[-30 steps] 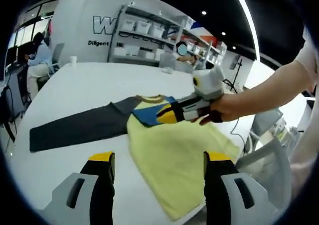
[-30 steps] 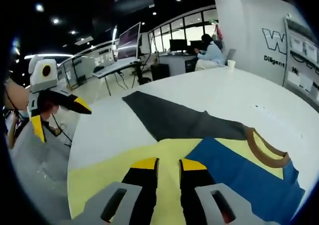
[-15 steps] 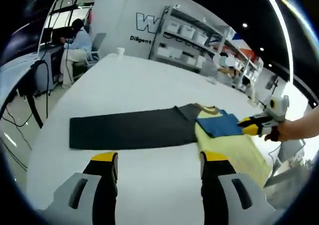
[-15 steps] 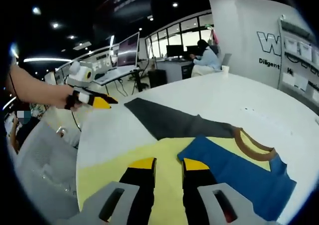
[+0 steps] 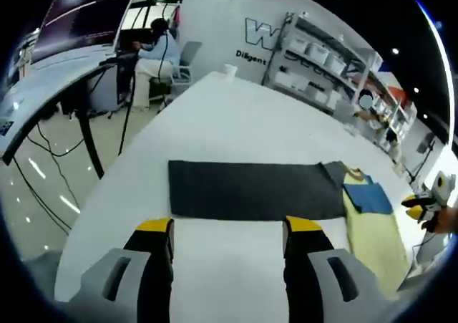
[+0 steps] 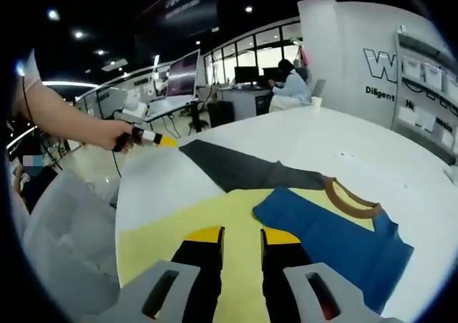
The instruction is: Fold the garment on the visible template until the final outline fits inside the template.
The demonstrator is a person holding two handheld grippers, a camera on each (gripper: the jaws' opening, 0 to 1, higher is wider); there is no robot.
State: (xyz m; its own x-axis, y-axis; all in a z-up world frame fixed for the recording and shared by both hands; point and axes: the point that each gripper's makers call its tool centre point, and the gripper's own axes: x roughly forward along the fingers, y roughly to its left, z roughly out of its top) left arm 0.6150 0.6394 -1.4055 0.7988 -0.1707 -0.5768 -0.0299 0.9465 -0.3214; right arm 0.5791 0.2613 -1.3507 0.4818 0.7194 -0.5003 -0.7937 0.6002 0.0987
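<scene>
- The garment (image 5: pixel 286 194) is seen laid flat on the white table (image 5: pixel 236 115); its yellow body (image 6: pixel 215 215), blue sleeve (image 6: pixel 336 237) folded over the chest and brown collar (image 6: pixel 351 201) are shown in the right gripper view.
- The dark grey sleeve (image 5: pixel 250 189) is stretched straight out from the garment body, away from the collar; its free end lies toward the table edge.
- Left gripper (image 5: pixel 227 230): jaws held wide apart, nothing between them; it is held just short of the grey sleeve's long edge; also seen in the right gripper view (image 6: pixel 154 140), held by a hand (image 6: pixel 118 134) past the sleeve's far tip.
- Right gripper (image 6: pixel 241 237): jaws nearly together w/ a narrow gap, over the yellow body beside the blue sleeve; whether fabric is pinched can't be told; glimpsed in the left gripper view (image 5: pixel 426 203) beyond the garment.
- No template outline can be made out on the table.
</scene>
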